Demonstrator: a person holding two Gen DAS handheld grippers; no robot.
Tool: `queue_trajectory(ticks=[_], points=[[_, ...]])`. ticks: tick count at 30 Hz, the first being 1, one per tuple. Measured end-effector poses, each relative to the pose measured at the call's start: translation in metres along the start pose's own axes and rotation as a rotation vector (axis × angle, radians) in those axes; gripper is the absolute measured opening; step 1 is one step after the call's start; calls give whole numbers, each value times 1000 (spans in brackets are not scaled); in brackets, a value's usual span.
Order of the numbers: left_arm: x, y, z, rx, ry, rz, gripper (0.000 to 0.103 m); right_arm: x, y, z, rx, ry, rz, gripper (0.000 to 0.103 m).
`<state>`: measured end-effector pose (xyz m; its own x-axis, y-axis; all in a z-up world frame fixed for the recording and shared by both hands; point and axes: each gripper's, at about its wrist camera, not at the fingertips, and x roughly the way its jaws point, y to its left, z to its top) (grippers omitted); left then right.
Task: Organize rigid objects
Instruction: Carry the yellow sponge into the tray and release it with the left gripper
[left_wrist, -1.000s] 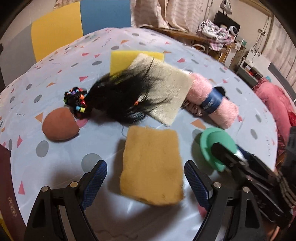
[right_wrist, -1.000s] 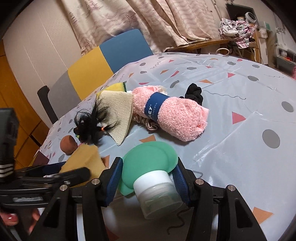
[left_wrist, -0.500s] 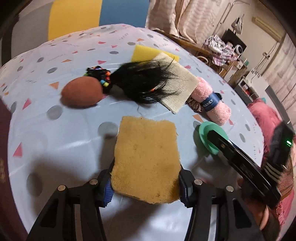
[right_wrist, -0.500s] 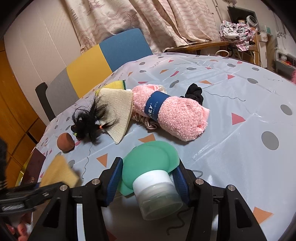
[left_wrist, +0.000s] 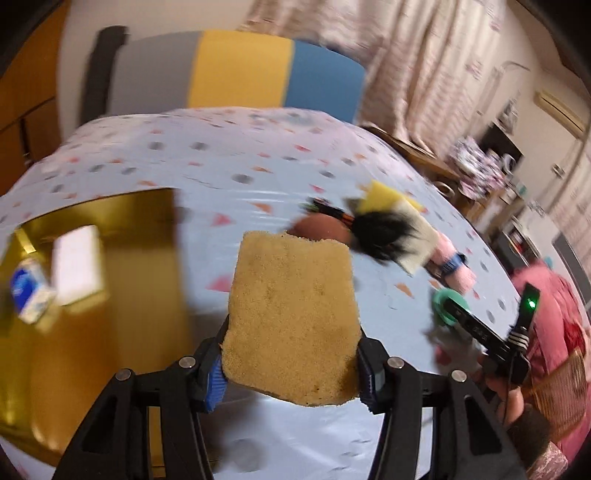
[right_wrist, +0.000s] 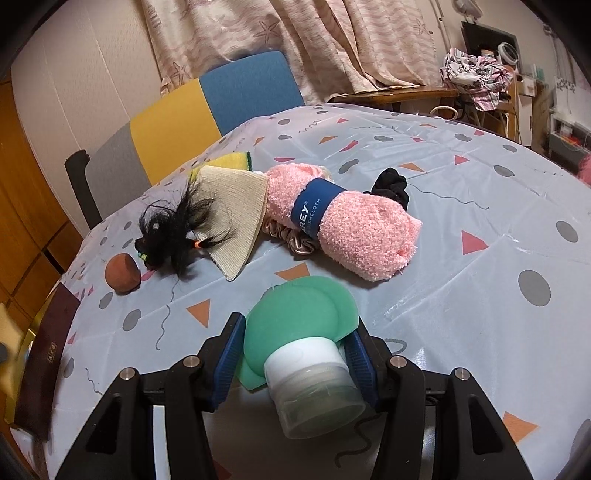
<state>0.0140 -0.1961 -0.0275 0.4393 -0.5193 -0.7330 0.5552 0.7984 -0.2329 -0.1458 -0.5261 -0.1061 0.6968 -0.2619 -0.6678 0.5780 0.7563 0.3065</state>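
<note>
My left gripper (left_wrist: 291, 376) is shut on a tan sponge (left_wrist: 291, 317), which hangs above the patterned tablecloth (left_wrist: 240, 170); this view is motion-blurred. To the left of the sponge lies a gold box (left_wrist: 122, 295) holding a white item (left_wrist: 75, 264) and a blue-and-white pack (left_wrist: 29, 295). My right gripper (right_wrist: 295, 358) is shut on a green squeeze bottle (right_wrist: 299, 321) with a white cap (right_wrist: 306, 365), low over the table. That same bottle (left_wrist: 447, 306) shows small at the right of the left wrist view.
Across the table lie a pink rolled towel (right_wrist: 351, 229), a beige cloth (right_wrist: 232, 206), a black hairpiece (right_wrist: 177, 229), a brown egg-shaped sponge (right_wrist: 122, 275), a yellow sponge (right_wrist: 231, 160) and a black scrunchie (right_wrist: 391, 186). A dark red book (right_wrist: 48, 365) sits at the left edge. A chair (right_wrist: 207, 110) stands behind.
My left gripper closed on the tan sponge, lifted it off the table and swung left, bringing the gold box into view. The right gripper and its bottle stayed put.
</note>
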Motion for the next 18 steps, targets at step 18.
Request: queue_trajectory(ticks=[18], points=[[-29, 182, -29, -319, 33, 279, 57, -8, 24, -3, -2, 36, -72, 50]])
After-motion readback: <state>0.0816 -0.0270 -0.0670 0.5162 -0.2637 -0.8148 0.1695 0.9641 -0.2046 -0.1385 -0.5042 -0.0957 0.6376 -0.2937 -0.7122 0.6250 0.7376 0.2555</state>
